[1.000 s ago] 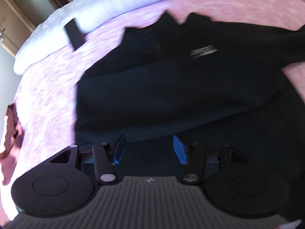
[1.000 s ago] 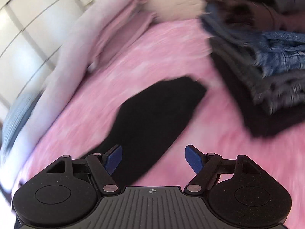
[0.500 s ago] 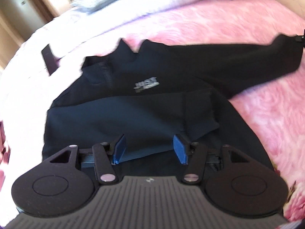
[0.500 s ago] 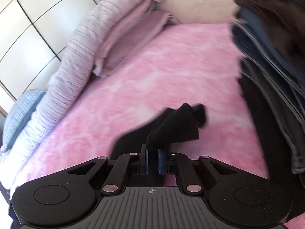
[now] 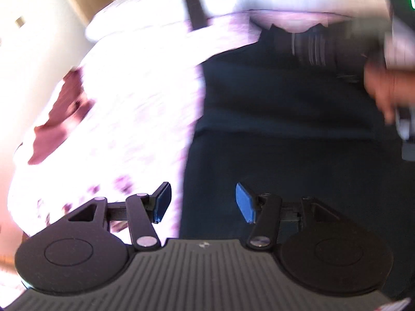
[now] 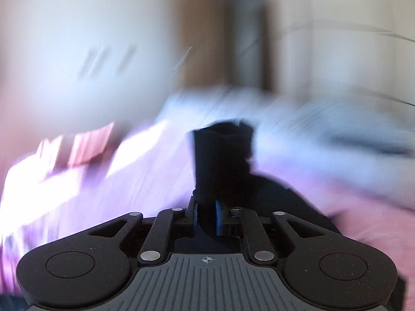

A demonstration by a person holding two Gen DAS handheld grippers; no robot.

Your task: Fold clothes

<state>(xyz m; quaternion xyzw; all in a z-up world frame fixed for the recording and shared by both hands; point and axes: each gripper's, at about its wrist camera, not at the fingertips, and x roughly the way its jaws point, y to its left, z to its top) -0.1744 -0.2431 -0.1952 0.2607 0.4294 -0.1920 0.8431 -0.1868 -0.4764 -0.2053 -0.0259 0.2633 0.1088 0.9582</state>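
Note:
A black sweatshirt [image 5: 285, 119] lies spread on the pink bedspread [image 5: 135, 119] in the left wrist view. My left gripper [image 5: 203, 203] is open and empty, hovering over the garment's left edge. My right gripper [image 6: 206, 219] is shut on the sweatshirt's black sleeve cuff [image 6: 220, 155], which stands up between the blue pads above the bed. A hand holding the right gripper [image 5: 384, 88] shows at the right of the left wrist view, over the garment. Both views are motion-blurred.
A light quilt [image 5: 272, 0] is bunched along the far side of the bed, with a dark flat object [image 5: 195, 11] on it. A maroon cloth [image 5: 62, 119] lies at the left bed edge. A doorway [image 6: 225, 33] is beyond the bed.
My right gripper has lifted the sleeve cuff and swung it across over the garment, now facing the room. My left gripper has shifted to the garment's left edge and stays open.

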